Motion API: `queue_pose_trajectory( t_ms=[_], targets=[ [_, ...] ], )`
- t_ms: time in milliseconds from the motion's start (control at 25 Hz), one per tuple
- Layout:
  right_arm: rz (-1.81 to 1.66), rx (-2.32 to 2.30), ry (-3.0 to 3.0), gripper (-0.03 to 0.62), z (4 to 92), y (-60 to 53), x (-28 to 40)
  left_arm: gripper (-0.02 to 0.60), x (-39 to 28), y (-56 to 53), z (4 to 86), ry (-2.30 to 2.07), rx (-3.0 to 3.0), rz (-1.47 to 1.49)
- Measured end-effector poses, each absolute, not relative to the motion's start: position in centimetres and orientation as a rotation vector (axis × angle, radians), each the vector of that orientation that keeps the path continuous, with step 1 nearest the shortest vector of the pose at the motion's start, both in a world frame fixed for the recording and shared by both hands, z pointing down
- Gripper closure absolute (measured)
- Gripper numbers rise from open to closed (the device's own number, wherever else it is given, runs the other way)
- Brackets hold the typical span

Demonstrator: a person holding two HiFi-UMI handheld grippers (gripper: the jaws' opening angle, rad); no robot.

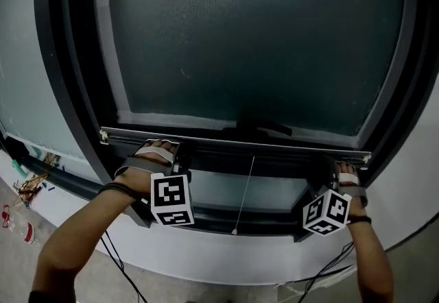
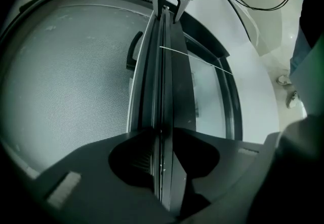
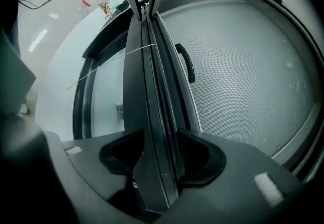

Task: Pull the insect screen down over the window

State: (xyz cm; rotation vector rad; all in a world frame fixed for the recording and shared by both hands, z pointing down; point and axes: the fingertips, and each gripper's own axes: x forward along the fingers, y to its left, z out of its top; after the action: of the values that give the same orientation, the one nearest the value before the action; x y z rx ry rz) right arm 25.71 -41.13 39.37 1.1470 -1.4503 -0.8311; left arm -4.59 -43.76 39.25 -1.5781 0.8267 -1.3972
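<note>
While the insect screen [image 1: 254,41] covers most of the window, its bottom rail [image 1: 233,138] hangs short of the lower frame [image 1: 226,218], and just below the rail a strip of bare pane [image 1: 219,184] lies uncovered. Above the rail all is mesh. A small handle [image 1: 264,128] sits at the rail's middle, and a thin pull cord [image 1: 245,192] drops from the rail toward the lower frame.

The left gripper [image 2: 164,137] straddles the rail near its left end, the right gripper [image 3: 162,137] near its right end. Each has its jaws parted with the rail running between them. Dark gaps show on both sides of the rail, so neither seems clamped, though the gloom makes light pad contact hard to rule out.

The step in hand, as I judge it, is taking hold of the rail for the last stretch of pull. Both claws should close squarely on the rail before any pull, or it may slip out. Both ends should then come down at the same pace, keeping the rail level, since a skewed rail would likely bind in the side tracks. The pull should end only once the rail seats along the lower frame.
</note>
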Motion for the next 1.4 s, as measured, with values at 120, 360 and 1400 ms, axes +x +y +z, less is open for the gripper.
queue_pose_trajectory(
  t_ms=[120, 360, 1400],
  targets=[
    [-0.846, 1.162, -1.437, 0.369, 39.5, -41.0, 25.9, 0.459, -4.5, -43.7, 39.3, 0.824, -1.577, -1.397],
    [-0.892, 1.139, -1.356, 0.352, 39.7, -41.6, 26.1, 0.463, -4.5, -44.0, 39.2, 0.829, -1.575, -1.397],
    [-0.795, 1.14, -1.329, 0.467, 39.9, -41.8, 26.1, 0.472, -4.6, -44.5, 40.1, 0.855, -1.547, -1.367]
  ],
)
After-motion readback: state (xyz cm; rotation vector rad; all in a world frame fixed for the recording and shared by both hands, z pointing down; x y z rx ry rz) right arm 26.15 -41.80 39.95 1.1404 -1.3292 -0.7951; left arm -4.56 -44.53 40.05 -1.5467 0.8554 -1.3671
